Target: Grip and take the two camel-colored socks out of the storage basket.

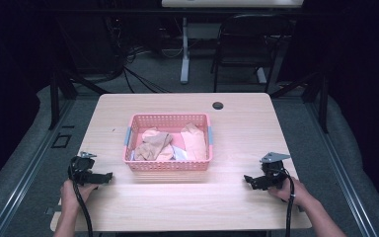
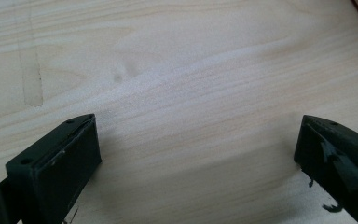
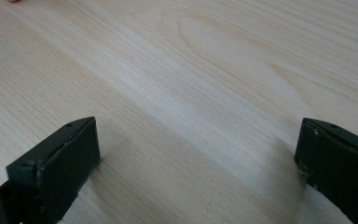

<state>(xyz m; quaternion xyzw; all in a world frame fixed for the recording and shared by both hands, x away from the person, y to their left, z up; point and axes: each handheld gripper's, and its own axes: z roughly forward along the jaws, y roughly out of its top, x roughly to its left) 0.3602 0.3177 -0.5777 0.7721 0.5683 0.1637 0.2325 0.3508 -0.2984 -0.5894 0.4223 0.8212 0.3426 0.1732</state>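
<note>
Resting near the worktop front corners — left hand-held gripper and right hand-held gripper both spread, empty. Next, probably: reaching into pink basket for clothes — pinching fabric.

Basket wall hides lower clothes; forearms cut off

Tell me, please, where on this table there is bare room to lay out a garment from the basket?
The wood between the left gripper and the right gripper, in front of the pink basket, is bare. So are the strips either side of the basket, out to the table edges. Behind it, room is narrower, with a cable hole. The basket itself is crowded with clothes.
</note>
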